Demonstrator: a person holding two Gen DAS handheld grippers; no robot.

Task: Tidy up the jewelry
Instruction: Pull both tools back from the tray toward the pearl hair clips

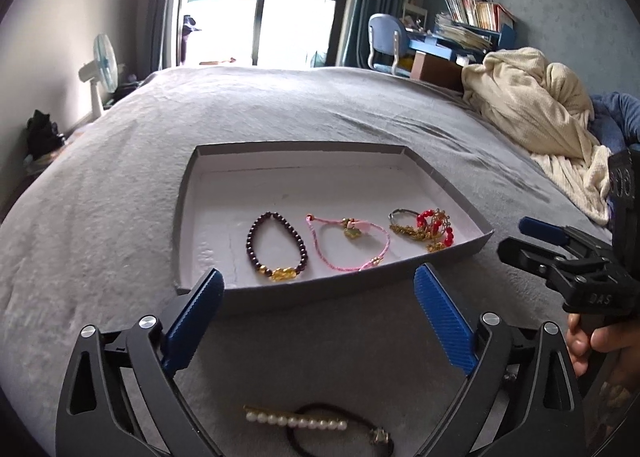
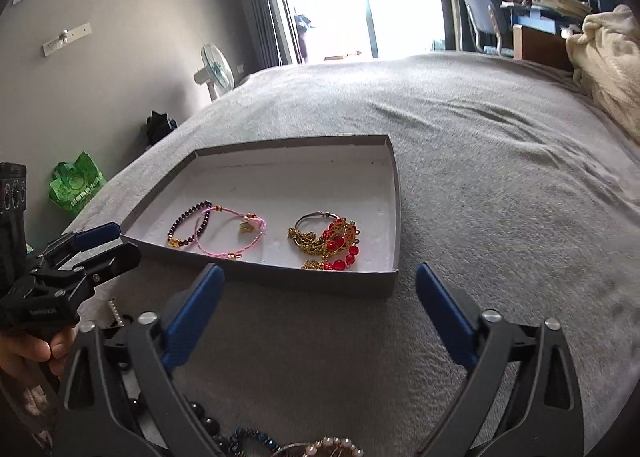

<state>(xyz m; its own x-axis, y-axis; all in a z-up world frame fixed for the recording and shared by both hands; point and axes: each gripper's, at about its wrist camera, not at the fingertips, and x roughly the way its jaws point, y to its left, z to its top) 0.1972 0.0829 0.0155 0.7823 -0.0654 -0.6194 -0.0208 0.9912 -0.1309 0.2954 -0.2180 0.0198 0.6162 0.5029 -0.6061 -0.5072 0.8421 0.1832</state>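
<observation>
Both grippers hang over the grey bed, and neither holds a thing. The left gripper has its blue pads spread wide, empty, just short of the near wall of the shallow box in the middle of the left wrist view. The right gripper is spread just as wide, empty too, facing the box's near right corner.

Inside the box, three pieces lie in a row along the near side: a dark bead bracelet, a pink cord bracelet just beside it, and a tangle of red beads and gold chain at the right end. The far half of the box floor is bare.

Still out on the bed, at the bottom of the left view, a pearl hair clip lies touching a dark hair tie. At the bottom edge of the right view more dark beads and a pearl-trimmed piece peek in, too cropped to name.

The step in hand looks like picking up the clip. To do it well, the left gripper should pull back and tip down, since the clip sits behind its fingertips, then close across the clip's narrow width, away from the hair tie so that one is not dragged along. Set it on bare floor, apart from the bracelets.
</observation>
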